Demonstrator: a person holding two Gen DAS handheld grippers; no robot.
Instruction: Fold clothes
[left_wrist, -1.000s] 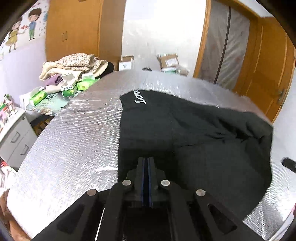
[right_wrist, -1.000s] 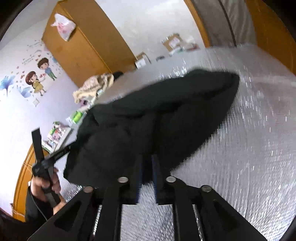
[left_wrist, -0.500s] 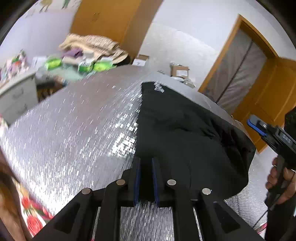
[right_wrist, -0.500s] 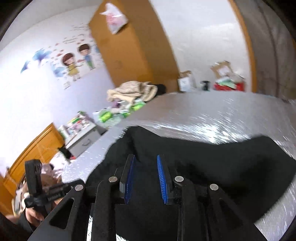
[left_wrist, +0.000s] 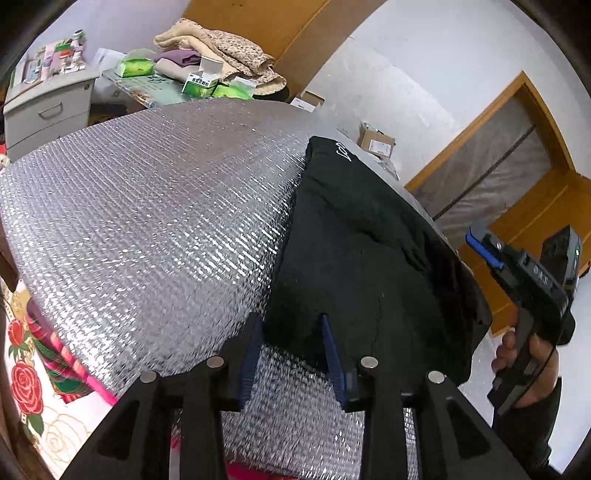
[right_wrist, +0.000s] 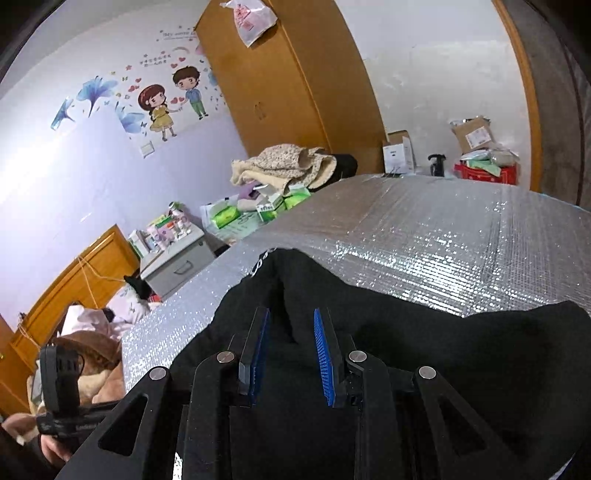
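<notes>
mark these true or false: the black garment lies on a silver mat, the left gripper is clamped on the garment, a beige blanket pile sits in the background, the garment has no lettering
1. The black garment lies on a silver mat. True.
2. The left gripper is clamped on the garment. False: its jaws are opening and the pads grip nothing.
3. A beige blanket pile sits in the background. True.
4. The garment has no lettering. False: white lettering shows near its far edge.

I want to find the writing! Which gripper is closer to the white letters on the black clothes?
Left. The left gripper sits at that side's near edge below the white letters; the right gripper hovers over the garment's other end.
</notes>
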